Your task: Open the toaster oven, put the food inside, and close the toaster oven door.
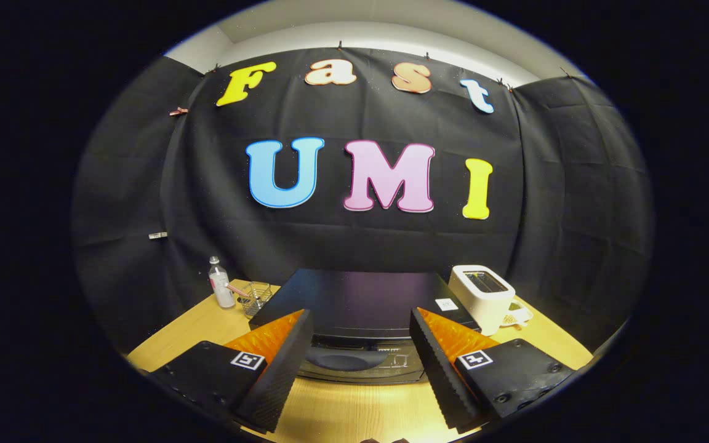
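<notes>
Black toaster oven front half-hidden behind gripper, jaws apart

Dim booth, bright tabletop glare, fisheye-bent edges.

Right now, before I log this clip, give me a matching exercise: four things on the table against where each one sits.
Things:
1. toaster oven
2. white toaster
3. bottle
4. wire basket

Places:
A. between bottle and oven
B. just ahead of the open tongs, door closed
C. left of the basket, near the cloth wall
D. right of the oven

Pairs: 1-B, 2-D, 3-C, 4-A
</notes>
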The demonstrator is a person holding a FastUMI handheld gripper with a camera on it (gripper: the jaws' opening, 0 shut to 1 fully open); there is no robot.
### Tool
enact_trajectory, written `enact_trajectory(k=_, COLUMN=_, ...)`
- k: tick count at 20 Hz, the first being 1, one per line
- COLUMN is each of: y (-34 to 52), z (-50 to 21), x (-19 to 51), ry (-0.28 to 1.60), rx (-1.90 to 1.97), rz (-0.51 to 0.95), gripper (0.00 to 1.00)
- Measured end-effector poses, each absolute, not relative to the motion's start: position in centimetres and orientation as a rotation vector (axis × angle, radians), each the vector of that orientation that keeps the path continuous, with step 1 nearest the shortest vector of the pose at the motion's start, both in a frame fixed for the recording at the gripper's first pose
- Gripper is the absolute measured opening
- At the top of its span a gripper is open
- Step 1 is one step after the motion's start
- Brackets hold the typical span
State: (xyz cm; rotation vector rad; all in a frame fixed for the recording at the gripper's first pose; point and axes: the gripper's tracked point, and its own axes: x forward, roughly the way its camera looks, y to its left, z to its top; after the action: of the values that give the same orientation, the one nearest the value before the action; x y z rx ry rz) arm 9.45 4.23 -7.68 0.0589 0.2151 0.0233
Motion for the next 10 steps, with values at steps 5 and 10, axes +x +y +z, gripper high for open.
enact_trajectory(k=5, y=5.8, z=-13.6, x=11.6, ry=0.406, rx=0.121, rz=0.011, gripper=0.98)
enact_trajectory(k=10, y=6.3, z=-15.2, x=12.8, ry=0.434, rx=0.076, rz=0.013, gripper=0.98)
